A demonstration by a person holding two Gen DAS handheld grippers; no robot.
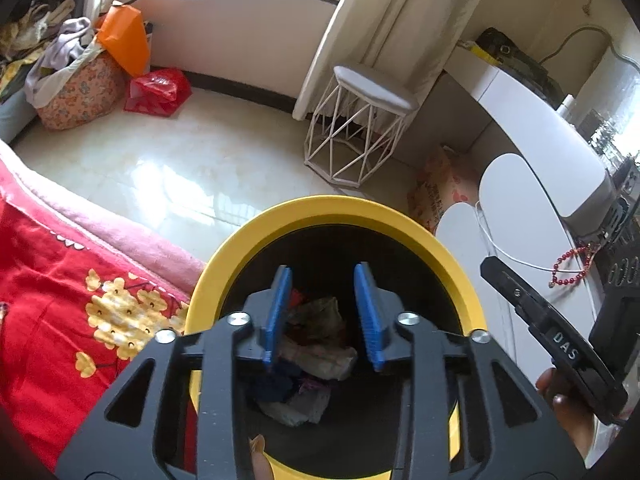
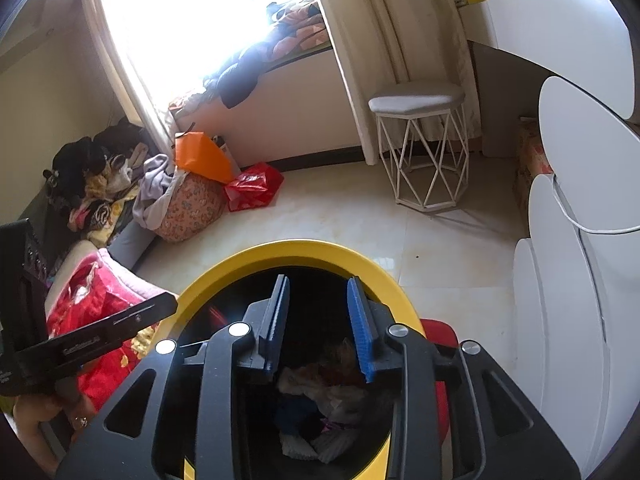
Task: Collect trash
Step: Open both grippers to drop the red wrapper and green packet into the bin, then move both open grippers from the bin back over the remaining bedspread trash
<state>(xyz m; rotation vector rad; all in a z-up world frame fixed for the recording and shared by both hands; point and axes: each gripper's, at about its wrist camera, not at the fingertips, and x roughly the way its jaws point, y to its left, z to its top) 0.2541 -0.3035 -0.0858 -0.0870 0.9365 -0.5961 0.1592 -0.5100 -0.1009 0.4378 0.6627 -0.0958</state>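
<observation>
A round bin with a yellow rim (image 1: 320, 210) and a dark inside stands on the floor below both grippers; it also shows in the right wrist view (image 2: 296, 250). Crumpled paper and wrappers (image 1: 320, 344) lie at its bottom, seen too in the right wrist view (image 2: 320, 396). My left gripper (image 1: 324, 276) is open and empty over the bin's mouth. My right gripper (image 2: 318, 286) is open and empty over the same mouth. The right gripper's body (image 1: 560, 344) shows at the right of the left wrist view.
A bed with a red flowered cover (image 1: 60, 300) lies to the left of the bin. White rounded furniture (image 2: 568, 280) stands to the right. A white wire stool (image 2: 420, 148), a red bag (image 2: 252, 186) and piled clothes (image 2: 120, 184) sit further back on the tiled floor.
</observation>
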